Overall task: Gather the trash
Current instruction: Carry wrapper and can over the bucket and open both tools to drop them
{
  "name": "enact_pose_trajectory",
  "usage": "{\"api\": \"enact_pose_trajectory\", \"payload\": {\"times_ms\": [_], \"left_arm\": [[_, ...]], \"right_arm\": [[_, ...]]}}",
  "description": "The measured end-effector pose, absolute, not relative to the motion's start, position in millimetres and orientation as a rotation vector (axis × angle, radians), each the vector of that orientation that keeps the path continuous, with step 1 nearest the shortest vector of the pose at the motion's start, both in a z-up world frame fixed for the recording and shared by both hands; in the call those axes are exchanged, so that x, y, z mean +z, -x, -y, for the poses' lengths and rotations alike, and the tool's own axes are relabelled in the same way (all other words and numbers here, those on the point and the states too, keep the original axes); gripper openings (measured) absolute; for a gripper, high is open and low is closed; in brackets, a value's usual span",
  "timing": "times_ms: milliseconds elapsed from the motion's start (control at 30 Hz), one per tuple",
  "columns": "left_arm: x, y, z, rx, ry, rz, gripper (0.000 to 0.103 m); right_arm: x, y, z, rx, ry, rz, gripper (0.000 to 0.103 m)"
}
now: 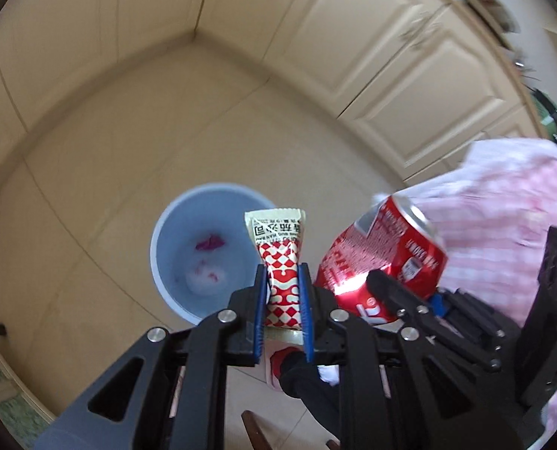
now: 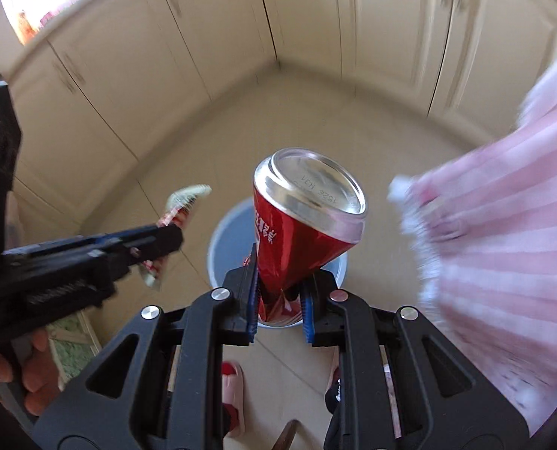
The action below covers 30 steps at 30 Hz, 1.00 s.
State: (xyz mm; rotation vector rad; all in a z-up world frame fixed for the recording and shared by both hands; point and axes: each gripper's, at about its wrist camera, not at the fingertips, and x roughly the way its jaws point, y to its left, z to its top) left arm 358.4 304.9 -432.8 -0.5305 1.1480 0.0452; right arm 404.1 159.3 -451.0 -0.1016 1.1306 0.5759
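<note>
Cream cabinet doors (image 1: 402, 63) close off a corner of pale tiled floor (image 1: 102, 195), and on that floor stands a light-blue bin (image 1: 166, 247) with a few scraps of pink and white rubbish already at its bottom. A pink-checked cloth (image 2: 496, 247) hangs in on one side — blurred, so its edge is hard to place.

Both pieces of trash are held above the bin. The left gripper (image 1: 283, 292) has its jaws closed on a red-and-white sauce sachet (image 1: 280, 258), pinched across its lower half with the sealed top sticking up. It looks nearly weightless and limp, with slick film that could slide out of a slack pinch. The right gripper (image 2: 280, 300) has its jaws shut on the crushed end of a red drinks can (image 2: 301, 221), the silver base pointing away. Thin, dented aluminium is probably light and gives further under pressure; the flattened end is the sensible hold, since the round body would roll between the pads.
</note>
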Motion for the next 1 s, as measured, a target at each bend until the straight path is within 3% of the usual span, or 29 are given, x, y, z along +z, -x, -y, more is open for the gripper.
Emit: {"api": "enact_pose_trajectory", "payload": {"times_ms": [200,267,333,367,600,700,1000], "left_arm": [[-506.7,-393.4,-324.9,0.063,0.608,-1.222,0.017],[-520.1,-396.1,-330.3,0.081,0.627,-1.21,0.027],[-537.2,-396.3,-338.6,0.089,0.67,-1.218,0.049],[-543.5,-393.8,-342.4,0.108,0.692,-1.228,0.05],[-566.7,-390.7,-353.9,0.171,0.699,-1.331,0.051],[-561.6,-395.6,-354.9,0.207,0.646,-1.332,0.057],[-568.8,-385.9,-384.6,0.329,0.739,-1.33,0.057]], "right_arm": [[-528.0,-446.8,-189.0,0.563,0.11,-1.294,0.018],[-540.5,-454.0,-195.4,0.572,0.122,-1.316,0.018],[-555.0,-461.1,-206.3,0.582,0.135,-1.335,0.018],[-559.4,-462.9,-208.1,0.584,0.136,-1.343,0.018],[-594.1,-467.8,-233.6,0.604,0.121,-1.409,0.019],[-600.9,-465.4,-243.8,0.608,0.147,-1.409,0.019],[-617.8,-460.5,-258.0,0.656,0.099,-1.436,0.02]]}}
